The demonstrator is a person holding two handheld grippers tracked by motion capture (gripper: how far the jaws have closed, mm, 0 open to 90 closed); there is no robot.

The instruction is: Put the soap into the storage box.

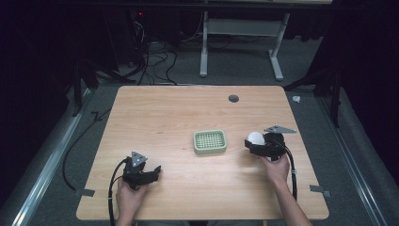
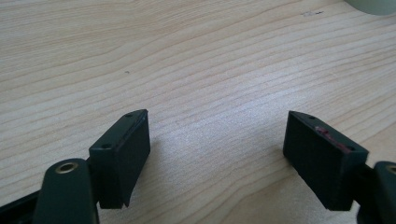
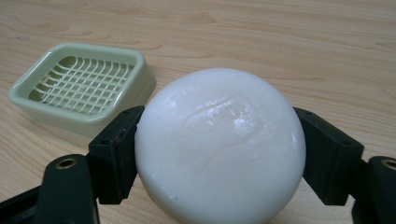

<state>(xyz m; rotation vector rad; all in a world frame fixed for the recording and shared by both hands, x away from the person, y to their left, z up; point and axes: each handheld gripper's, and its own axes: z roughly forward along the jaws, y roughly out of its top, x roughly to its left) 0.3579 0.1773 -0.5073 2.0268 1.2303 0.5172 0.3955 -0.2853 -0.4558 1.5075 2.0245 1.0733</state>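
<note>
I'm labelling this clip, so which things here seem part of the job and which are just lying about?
Likely in the job:
- white soap bar, clamped in the right gripper
- green soap dish, empty
- left gripper, open, holding nothing

Just lying about:
- dark round disc near the table's far edge
- cables on the floor

Premises present as a laboratory or recording bay rather than a home; a single pale wooden table (image 1: pixel 188 122) stands on grey carpet (image 1: pixel 235 66) with black curtaining on both sides; beyond the table from the left gripper (image 1: pixel 149 173), loose cables (image 1: pixel 153 59) lie bundled on the floor beneath dark equipment showing a small red light (image 1: pixel 139 14); farther off from the right gripper (image 1: pixel 251 143), the grey metal legs of a second bench (image 1: pixel 204 42) stand; tape tabs (image 1: pixel 84 192) mark the table's near corners.
</note>
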